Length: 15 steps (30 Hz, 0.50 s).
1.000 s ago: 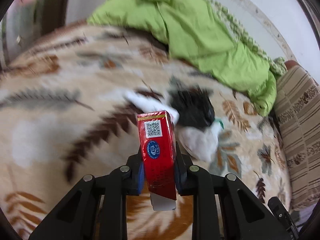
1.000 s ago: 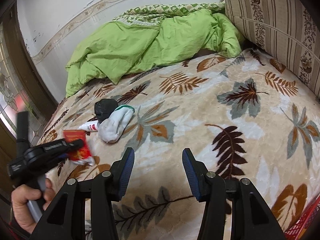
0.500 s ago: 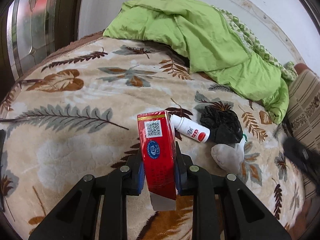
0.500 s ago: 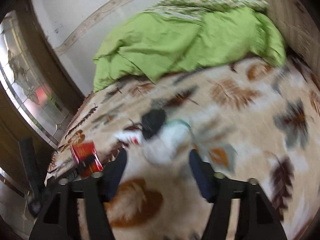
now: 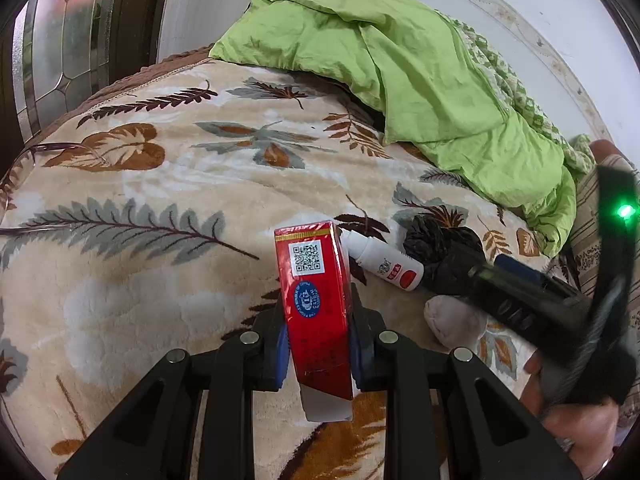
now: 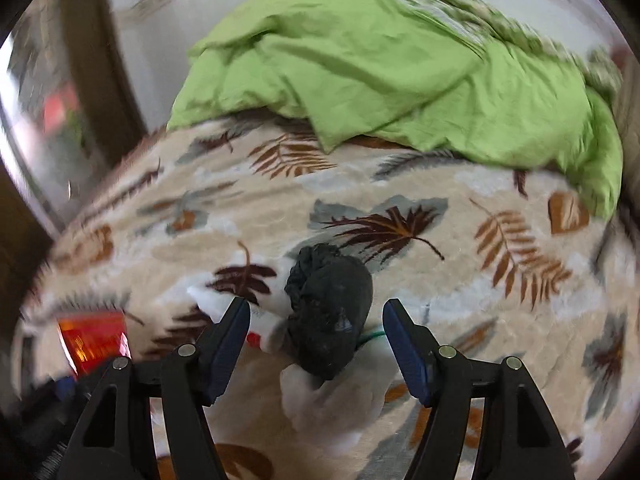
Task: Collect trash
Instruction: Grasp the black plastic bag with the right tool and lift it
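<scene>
My left gripper (image 5: 316,344) jaws clamp the red box (image 5: 316,300). Right gripper (image 6: 316,344) jaws wide apart, black bag (image 6: 330,312) between them, untouched.

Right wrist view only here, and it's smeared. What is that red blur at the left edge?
Observer: A red cardboard pack with a QR code, clamped upright between the left gripper's pads.
Operator: And the white thing poking out behind the black lump?
Observer: A small white plastic bottle with a red label, lying on the leaf-patterned blanket beside the crumpled black plastic bag.
Operator: Is the pack closed?
Observer: A white flap sticks out of its lower end.
</scene>
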Tool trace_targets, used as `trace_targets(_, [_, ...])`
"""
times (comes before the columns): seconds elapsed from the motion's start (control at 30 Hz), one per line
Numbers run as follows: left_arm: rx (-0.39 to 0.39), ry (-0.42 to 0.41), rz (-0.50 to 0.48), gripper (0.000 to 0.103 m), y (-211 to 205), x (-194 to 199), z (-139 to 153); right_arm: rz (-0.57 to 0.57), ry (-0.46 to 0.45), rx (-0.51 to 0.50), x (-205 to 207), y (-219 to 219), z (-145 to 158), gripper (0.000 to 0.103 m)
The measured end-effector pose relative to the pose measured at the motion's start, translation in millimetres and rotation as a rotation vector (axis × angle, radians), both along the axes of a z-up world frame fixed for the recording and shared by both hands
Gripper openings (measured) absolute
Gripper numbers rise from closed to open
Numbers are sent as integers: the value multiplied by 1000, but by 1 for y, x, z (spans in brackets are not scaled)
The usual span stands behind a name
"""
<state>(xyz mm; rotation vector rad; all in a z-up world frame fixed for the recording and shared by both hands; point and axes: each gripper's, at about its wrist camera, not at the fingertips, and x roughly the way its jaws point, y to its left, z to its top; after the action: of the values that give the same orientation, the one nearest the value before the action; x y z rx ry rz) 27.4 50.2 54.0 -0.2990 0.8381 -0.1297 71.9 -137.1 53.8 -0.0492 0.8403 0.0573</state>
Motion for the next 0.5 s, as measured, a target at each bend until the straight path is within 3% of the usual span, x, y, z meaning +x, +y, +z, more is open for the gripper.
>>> trace_targets(0.03, [4,1,-2,22,-2,0,0,-1,7,-28,1,2,-4,70])
trace_targets(0.13, [15,1,-12,22,-3,0,-1,-20,69,-21,7,-5,-17,34])
trace_targets(0.33, [47,-23,-21,22,-11,-4,1,-38,-18,66,-20,-20,-2,29])
trace_targets(0.5, [76,-52,-59,22,-26,-16,4,-37,-113,152,-71,-33,18,29])
